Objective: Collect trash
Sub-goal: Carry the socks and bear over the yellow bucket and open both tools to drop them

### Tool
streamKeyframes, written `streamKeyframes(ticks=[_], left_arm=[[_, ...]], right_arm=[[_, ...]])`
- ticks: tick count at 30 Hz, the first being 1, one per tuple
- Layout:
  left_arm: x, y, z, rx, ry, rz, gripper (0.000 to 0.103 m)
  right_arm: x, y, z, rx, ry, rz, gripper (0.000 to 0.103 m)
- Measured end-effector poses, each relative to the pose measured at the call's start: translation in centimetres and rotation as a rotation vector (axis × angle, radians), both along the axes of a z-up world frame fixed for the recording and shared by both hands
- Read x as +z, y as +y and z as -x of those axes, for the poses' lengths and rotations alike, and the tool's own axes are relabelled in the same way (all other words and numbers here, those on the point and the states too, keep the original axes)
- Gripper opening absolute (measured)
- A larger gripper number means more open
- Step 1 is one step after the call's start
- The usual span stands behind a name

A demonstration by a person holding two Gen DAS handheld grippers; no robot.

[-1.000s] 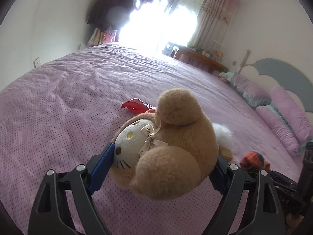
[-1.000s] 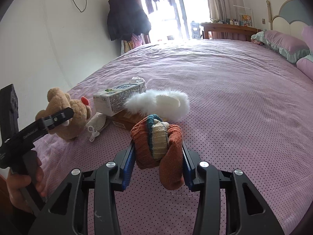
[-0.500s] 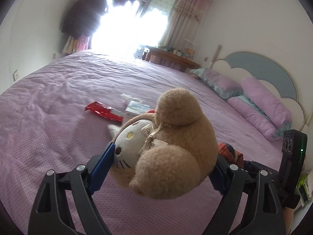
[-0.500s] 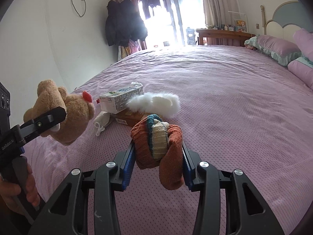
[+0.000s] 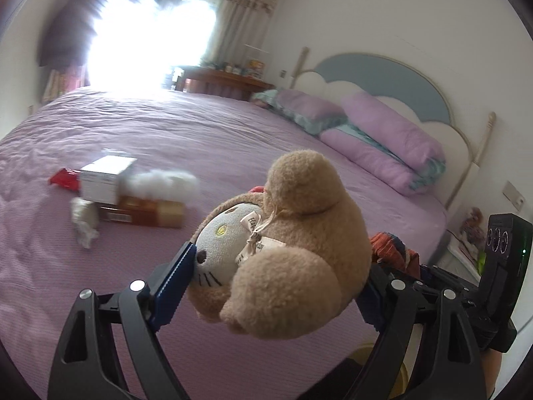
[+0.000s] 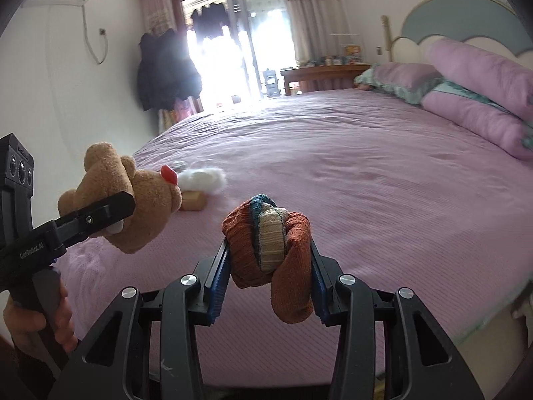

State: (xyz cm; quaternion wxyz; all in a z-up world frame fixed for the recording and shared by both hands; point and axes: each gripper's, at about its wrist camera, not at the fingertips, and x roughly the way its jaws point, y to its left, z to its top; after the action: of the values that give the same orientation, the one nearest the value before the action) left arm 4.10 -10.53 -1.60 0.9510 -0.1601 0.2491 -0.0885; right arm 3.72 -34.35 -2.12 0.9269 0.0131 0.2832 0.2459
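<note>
Bed: purple dotted spread, fills most of both views; large bare area toward the pillows at 2 o'clock in the right wrist view. Near edge runs along the bottom of that view and drops away at 4 o'clock, so both tongs hang at or just past the bed's near side.

Trash cluster: lies on the bed at 10 o'clock from the left tongs, well apart. White carton sits on a brown box, whose long axis runs roughly left-right across the left wrist view; red wrapper just behind the carton's left end; crumpled tissue just in front; white fluffy piece against the carton's right side. Motion blur; no labels readable.

Left tongs: closed on a tan plush toy, white whiskered face turned to 9 o'clock. Right tongs: closed on a rolled orange knit sock bundle. Both are full.

Judgement: the left tongs are nearer the cluster; from the right wrist view it lies at 11 o'clock, partly hidden behind the plush. Neither can take trash until it sets its load down. Open bed to the right offers room. A yellow rim shows low in the left wrist view; cannot tell what it is.
</note>
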Motion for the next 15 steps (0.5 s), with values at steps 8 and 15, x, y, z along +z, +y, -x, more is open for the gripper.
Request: streamKeyframes(ticks=[8,15], left_arm=[[-2.2,-9.3,-0.6,-0.248,0.056,-0.019,0.085],[-6.1,-17.8,-0.1,-0.448,0.136,-0.07,0.085]], right_arm=[[-2.2,-9.2,4.4,-0.215,0.042,0.011,0.041],[-5.2,-15.2,7.6,-0.362,0.113,0.004,0.041]])
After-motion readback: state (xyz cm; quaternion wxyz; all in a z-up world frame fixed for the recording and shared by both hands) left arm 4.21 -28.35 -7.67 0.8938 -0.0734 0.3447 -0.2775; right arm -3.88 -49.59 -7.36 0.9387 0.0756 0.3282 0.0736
